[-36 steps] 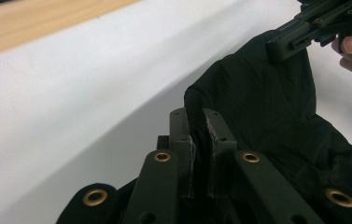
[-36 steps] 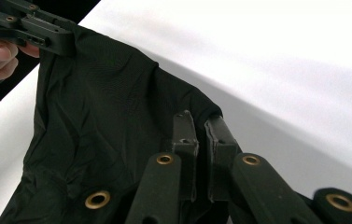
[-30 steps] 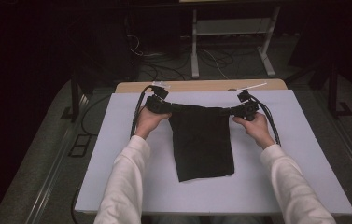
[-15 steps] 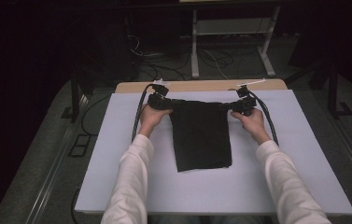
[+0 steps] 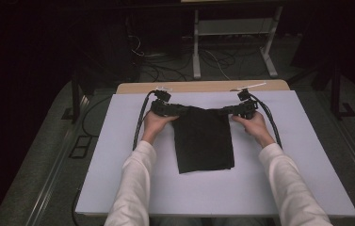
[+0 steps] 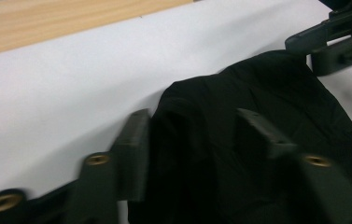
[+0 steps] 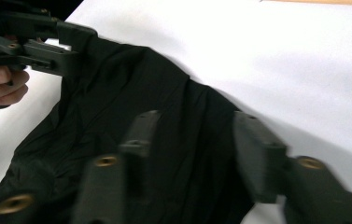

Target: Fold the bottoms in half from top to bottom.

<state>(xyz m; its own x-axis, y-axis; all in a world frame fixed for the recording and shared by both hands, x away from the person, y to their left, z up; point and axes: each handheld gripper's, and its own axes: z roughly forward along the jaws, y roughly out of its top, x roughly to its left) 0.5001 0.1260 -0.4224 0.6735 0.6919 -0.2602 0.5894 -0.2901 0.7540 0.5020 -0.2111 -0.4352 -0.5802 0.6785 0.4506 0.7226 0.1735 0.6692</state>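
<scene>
Both jaws just opened: left gripper (image 5: 181,109) & right gripper (image 5: 227,111) parted over cloth (image 5: 205,140) corners, flat on worktop (image 5: 307,155)

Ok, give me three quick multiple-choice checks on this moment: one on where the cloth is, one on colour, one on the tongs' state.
1. Where does the folded black fabric cloth lie?
A. on the white foam board
B. on the floor
C. over a sleeve

2. What colour are the person's sleeves?
A. red
B. white
C. black

3. How do the left tongs and right tongs stand?
A. both clamped on cloth
B. one shut, one open
C. both with jaws apart

Answers: 1 A, the cloth rests flat on the board in the high view. 2 B, both sleeves show white. 3 C, each gripper view shows a gap between the jaws, which have just been opening, cloth lying between them.
</scene>
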